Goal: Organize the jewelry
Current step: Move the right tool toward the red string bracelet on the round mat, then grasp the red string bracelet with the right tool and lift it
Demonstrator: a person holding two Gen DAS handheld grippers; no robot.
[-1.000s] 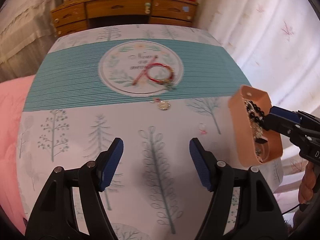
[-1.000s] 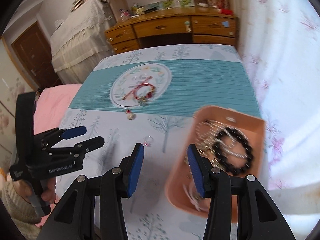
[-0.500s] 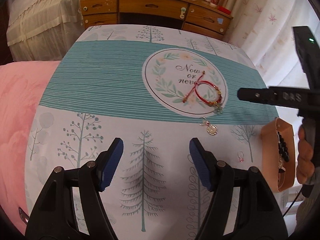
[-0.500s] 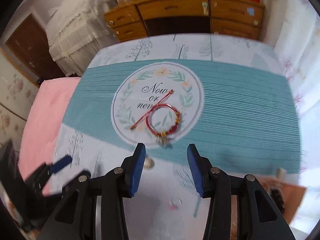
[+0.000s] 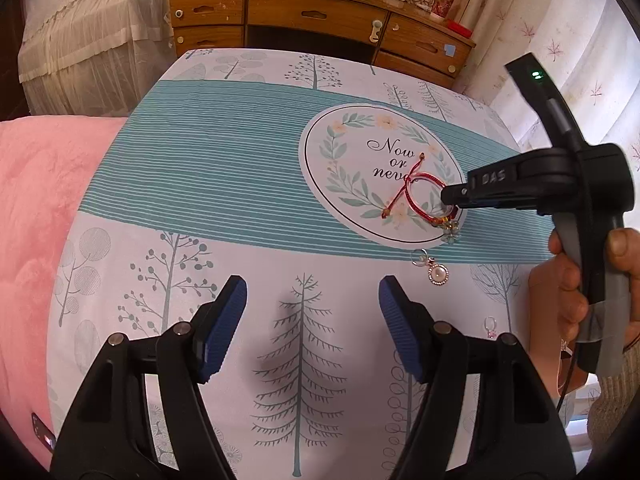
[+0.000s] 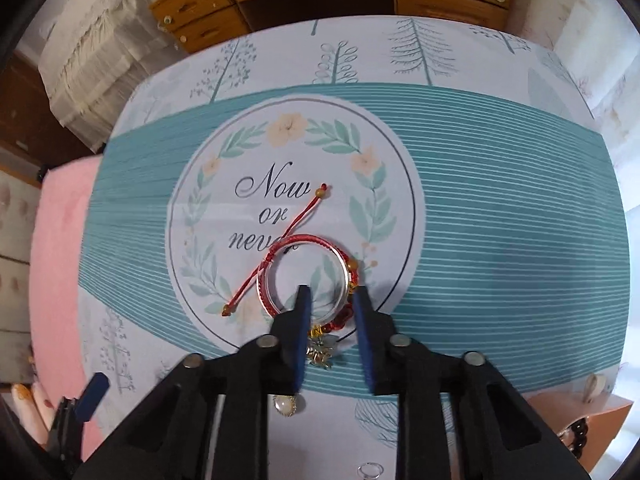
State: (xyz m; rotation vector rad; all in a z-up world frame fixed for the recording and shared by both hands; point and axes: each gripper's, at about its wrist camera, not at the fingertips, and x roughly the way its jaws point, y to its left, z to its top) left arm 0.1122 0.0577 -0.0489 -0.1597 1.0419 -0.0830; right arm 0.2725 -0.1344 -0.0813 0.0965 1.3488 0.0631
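A red cord bracelet [image 6: 308, 242] with a silver bangle [image 6: 272, 300] lies on the round "Now or never" print of the tablecloth; it also shows in the left wrist view [image 5: 420, 196]. My right gripper [image 6: 331, 300] is open, its jaws astride the near rim of the bracelet, low over the cloth. A pearl pendant [image 5: 437, 275] and a small pink ring [image 5: 490, 326] lie nearer the front. My left gripper [image 5: 312, 312] is open and empty above the tree print.
An orange tray [image 6: 580, 424] holding a black bead bracelet [image 6: 576, 436] sits at the table's right front. A wooden dresser [image 5: 312, 20] stands behind the table. A pink blanket [image 5: 36, 208] lies to the left. White curtains hang on the right.
My right gripper has moved from over the orange tray forward and down to the red bracelet. My left gripper has swung left and back.
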